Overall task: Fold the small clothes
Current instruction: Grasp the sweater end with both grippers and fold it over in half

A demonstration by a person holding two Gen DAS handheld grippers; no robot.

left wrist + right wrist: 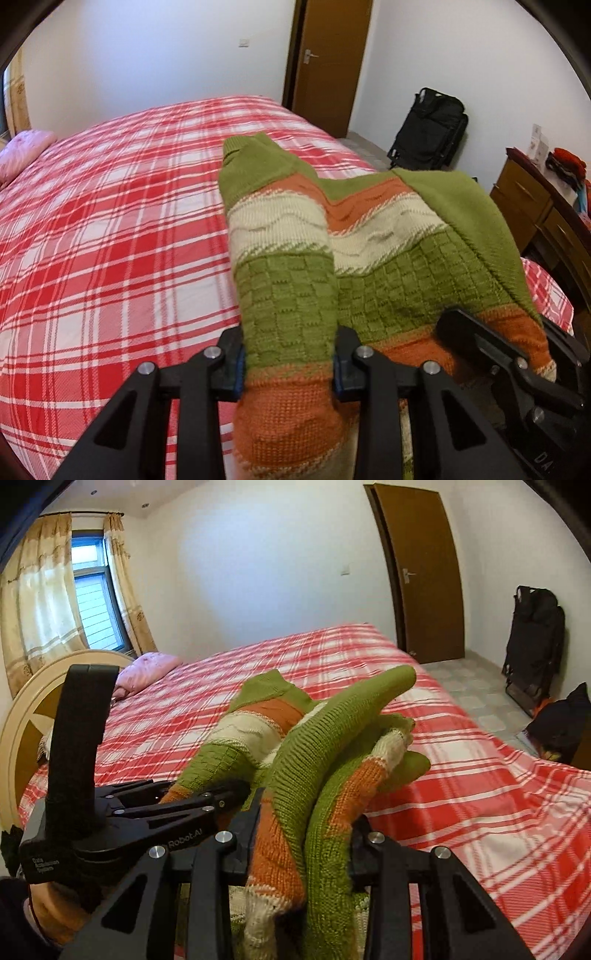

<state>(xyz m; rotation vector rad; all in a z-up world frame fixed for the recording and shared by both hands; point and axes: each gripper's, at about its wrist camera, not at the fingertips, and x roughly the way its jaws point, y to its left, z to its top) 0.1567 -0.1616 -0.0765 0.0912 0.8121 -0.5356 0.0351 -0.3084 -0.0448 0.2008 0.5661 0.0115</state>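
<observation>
A small knitted sweater (295, 236) in green, cream and orange bands lies stretched over the red plaid bed (110, 221). My left gripper (288, 365) is shut on its orange hem. My right gripper (303, 842) is shut on a bunched part of the same sweater (332, 738), with a green sleeve sticking up. The right gripper shows in the left wrist view (491, 350) at the right, on the hem. The left gripper shows in the right wrist view (207, 805) at the left, close beside the right one.
A pink pillow (147, 668) lies at the bed's head by a round headboard (22, 738). A brown door (424, 572), a black bag (532, 646) and a wooden dresser (535, 206) stand beyond the bed's edge.
</observation>
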